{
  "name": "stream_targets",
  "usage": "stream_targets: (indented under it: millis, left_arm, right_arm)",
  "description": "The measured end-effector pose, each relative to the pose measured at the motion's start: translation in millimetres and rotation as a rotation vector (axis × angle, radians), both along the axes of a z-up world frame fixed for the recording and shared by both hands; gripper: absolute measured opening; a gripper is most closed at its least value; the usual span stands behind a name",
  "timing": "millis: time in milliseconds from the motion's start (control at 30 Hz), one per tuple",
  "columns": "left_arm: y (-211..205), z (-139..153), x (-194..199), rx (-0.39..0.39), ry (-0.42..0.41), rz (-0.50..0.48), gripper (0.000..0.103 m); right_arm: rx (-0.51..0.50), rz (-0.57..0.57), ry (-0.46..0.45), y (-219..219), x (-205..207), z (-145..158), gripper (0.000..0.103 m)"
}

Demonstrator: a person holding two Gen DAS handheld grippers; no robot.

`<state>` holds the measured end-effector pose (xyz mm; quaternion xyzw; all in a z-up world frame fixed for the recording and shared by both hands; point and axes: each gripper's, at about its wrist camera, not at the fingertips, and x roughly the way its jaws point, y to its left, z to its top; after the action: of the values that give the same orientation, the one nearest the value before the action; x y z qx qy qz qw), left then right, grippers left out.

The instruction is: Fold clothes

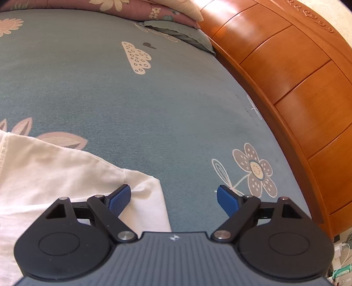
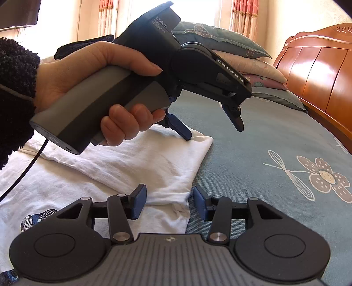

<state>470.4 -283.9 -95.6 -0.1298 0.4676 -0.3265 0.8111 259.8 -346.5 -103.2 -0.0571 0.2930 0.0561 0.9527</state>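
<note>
Flowered blue-grey bedsheet [image 1: 154, 110], orange wooden headboard [image 1: 297, 88], stacked pillows [image 2: 242, 57], pink curtains [image 2: 244, 15].

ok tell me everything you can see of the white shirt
The white shirt looks like soft, slightly creased cotton, lying flat on the bedsheet. One part is folded over the rest, its corner by the left gripper, one finger touching it. A dark print shows at its lower left edge.

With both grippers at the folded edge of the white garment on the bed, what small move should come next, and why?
Probably lift the left gripper clear. Its jaws stand wide with one fingertip at the folded white cotton garment, gripping nothing; the right gripper is open over the fold edge. The fold seems laid on the blue-green flowered bedsheet.
</note>
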Motion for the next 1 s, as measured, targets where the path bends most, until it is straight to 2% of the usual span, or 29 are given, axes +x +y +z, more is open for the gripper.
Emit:
stream_targets:
  millis: [100,233,333,467,567,733,867,1000]
  left_arm:
    - [8,14,-2,0.023,-0.08,0.091,0.085]
    - [28,33,-22,0.024,-0.142,0.044,0.086]
    - [53,42,-50,0.107,-0.23,0.021,0.087]
    - [83,37,-84,0.24,-0.331,0.056,0.088]
    - [86,27,-99,0.319,-0.368,0.043,0.088]
    - [67,4,-121,0.531,-0.5,0.028,0.089]
    - [70,-1,-136,0.553,-0.54,0.025,0.089]
    - [82,0,-147,0.55,-0.515,0.018,0.095]
  right_arm:
    - [0.001,0.0,0.0,0,-1,0,0.053]
    - [-0.002,-0.003,-0.002,0,-1,1,0.053]
    - [-0.001,-0.009,-0.026,0,-6,7,0.056]
    - [0.009,-0.039,-0.106,-11,-19,23,0.068]
    - [0.012,-0.101,-0.13,-27,-23,32,0.07]
    - [0.044,-0.203,-0.117,-52,-25,39,0.073]
    - [0.078,-0.222,-0.124,-60,-28,43,0.08]
    - [0.069,-0.216,-0.125,-58,-28,42,0.083]
